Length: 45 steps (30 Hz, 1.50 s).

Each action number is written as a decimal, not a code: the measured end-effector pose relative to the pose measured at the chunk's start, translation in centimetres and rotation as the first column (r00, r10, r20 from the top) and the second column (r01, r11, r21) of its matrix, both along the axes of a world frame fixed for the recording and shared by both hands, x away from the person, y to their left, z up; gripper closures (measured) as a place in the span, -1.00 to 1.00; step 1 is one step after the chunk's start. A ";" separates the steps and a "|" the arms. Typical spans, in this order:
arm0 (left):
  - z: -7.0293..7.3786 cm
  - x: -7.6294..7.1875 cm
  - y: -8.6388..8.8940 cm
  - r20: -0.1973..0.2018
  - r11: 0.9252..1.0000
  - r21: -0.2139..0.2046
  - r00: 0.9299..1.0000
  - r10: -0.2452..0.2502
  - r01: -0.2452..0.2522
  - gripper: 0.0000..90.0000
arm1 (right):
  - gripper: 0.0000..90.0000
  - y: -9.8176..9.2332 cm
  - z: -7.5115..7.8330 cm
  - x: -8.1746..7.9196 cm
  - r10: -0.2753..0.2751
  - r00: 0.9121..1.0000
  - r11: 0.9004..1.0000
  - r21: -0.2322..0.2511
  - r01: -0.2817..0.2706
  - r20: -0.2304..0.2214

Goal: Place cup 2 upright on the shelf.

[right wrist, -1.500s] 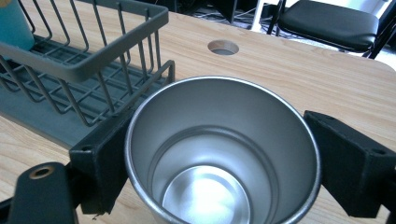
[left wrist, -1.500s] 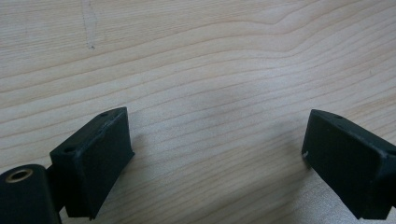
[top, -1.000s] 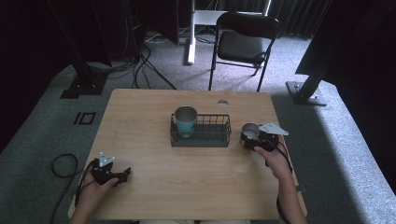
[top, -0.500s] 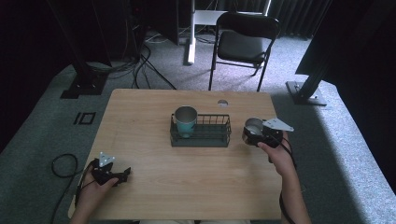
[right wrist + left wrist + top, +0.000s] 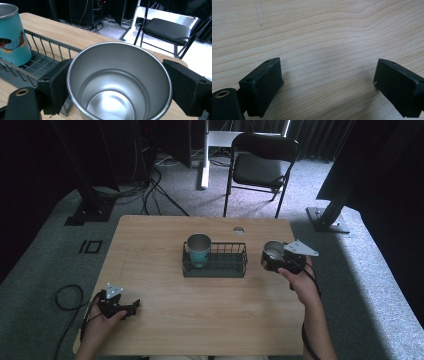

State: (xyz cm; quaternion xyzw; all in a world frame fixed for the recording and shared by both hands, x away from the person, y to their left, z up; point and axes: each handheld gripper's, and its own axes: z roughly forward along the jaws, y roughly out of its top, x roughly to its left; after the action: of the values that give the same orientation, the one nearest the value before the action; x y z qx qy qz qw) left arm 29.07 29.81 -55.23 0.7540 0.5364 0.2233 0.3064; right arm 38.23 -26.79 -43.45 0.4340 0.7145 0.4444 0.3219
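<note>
Step in hand: carrying the steel cup (image 5: 272, 252) toward the wire basket (image 5: 215, 268), by judgement
Right hand-held gripper (image 5: 276, 261): clamped on the steel cup, one jaw on each side of its wall, just below the rim
Steel cup position: upright, mouth up, just beside the basket's right end, above the worktop (image 5: 210, 320)
Left hand-held gripper (image 5: 131, 308): jaws spread wide, nothing between, resting low near the worktop's front left corner
Doing it well: keep upright, lift over the wire rim, set down in the free right part, well apart from the teal cup (image 5: 198, 248)
Count: two cups, one basket, two grippers, one folding chair (image 5: 262, 166)
</note>
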 end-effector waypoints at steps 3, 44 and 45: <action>0.0 0.0 0.0 0.000 1.000 0.000 1.000 0.000 0.000 -0.80 | -0.71 0.1 0.5 0.0 0.003 1.000 1.000 -0.003 -0.003 0.007; 0.0 0.0 0.0 0.000 1.000 0.000 1.000 0.000 0.000 -0.80 | -0.71 7.9 4.1 1.7 0.141 0.989 0.990 -0.012 -0.141 0.049; 0.0 0.0 0.0 0.000 1.000 0.001 1.000 0.000 0.000 -0.80 | -0.71 8.1 4.1 1.8 0.145 0.988 0.989 -0.013 -0.144 0.048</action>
State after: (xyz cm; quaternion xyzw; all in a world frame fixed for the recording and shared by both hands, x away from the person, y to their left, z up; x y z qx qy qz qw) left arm 29.07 29.81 -55.24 0.7541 0.5362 0.2237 0.3063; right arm 40.02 -18.70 -39.35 0.3686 0.7381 0.4736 0.3082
